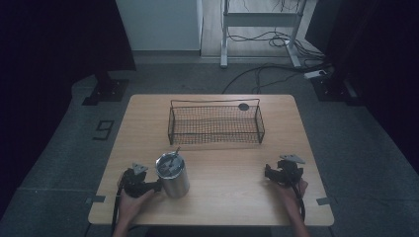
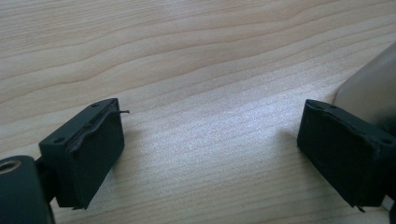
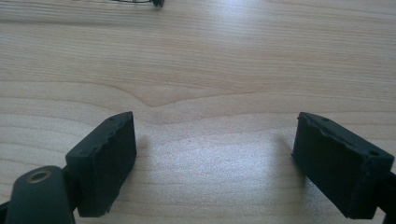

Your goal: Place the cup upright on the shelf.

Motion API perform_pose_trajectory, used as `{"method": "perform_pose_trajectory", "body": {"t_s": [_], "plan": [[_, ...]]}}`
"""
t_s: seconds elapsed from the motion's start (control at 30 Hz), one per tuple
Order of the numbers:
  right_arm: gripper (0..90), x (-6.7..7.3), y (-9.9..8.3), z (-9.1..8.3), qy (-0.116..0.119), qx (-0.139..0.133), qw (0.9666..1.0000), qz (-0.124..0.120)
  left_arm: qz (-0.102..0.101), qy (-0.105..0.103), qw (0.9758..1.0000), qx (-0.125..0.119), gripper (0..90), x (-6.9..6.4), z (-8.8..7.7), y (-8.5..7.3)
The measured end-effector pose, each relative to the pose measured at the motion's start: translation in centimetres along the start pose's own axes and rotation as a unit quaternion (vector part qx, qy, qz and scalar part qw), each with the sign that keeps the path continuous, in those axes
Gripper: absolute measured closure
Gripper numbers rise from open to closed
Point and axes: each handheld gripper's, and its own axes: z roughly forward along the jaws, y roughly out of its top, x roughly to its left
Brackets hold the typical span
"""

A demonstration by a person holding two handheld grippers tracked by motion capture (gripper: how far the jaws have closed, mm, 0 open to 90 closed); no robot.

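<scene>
The counter [image 1: 232,173] is pale wood with wavy grain. On it, a black wire-mesh basket [image 1: 216,123] and a shiny silver cup [image 1: 173,176]; both claws are black.

Left gripper [image 1: 157,186], right gripper [image 1: 267,173]: black bodies, blocky black jaws, grey triangular top plates, black trailing cables; forearms bare.

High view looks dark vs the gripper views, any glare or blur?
High view: dim, dark surroundings, the steel cylindrical cup soft. Left gripper view: bright sheen on the light wooden table, black jaws sharp. Right gripper view: similar glare at centre, soft jaw shadows.
</scene>
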Motion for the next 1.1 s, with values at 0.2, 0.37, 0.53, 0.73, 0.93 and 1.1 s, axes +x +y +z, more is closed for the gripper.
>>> {"method": "perform_pose_trajectory", "body": {"t_s": [0.2, 0.37, 0.53, 0.73, 0.93, 1.1], "plan": [[13.1, 0.0, 0.0, 0.0, -0.001, 0.0, 1.0, 0.0, 0.0, 0.0, 1.0, 0.0, 7.0, 0.02, 0.01, 0.02], [13.2, 0.01, 0.02, 0.02, -0.001, 0.0, 1.0, 0.001, 0.0, 0.0, 1.0, 0.0, 7.3, 0.02, 0.01, 0.01], [13.5, 0.05, -0.03, -0.03, -0.004, -0.001, 1.0, 0.001, -0.001, 0.0, 1.0, 0.0, 7.2, 0.03, 0.01, 0.02], [14.0, 0.17, -0.14, -0.13, -0.011, -0.003, 0.9999, 0.006, 0.0, -0.001, 1.0, 0.0, 7.2, 0.07, 0.01, 0.04], [13.8, 0.16, -0.13, -0.15, -0.012, -0.001, 0.9999, 0.007, 0.004, -0.001, 1.0, 0.001, 6.8, -0.04, 0.07, 0.09], [13.8, 0.16, -0.14, -0.15, -0.012, -0.001, 0.9999, 0.007, 0.006, -0.005, 1.0, 0.0, 6.8, -0.12, 0.08, 0.07]]}}
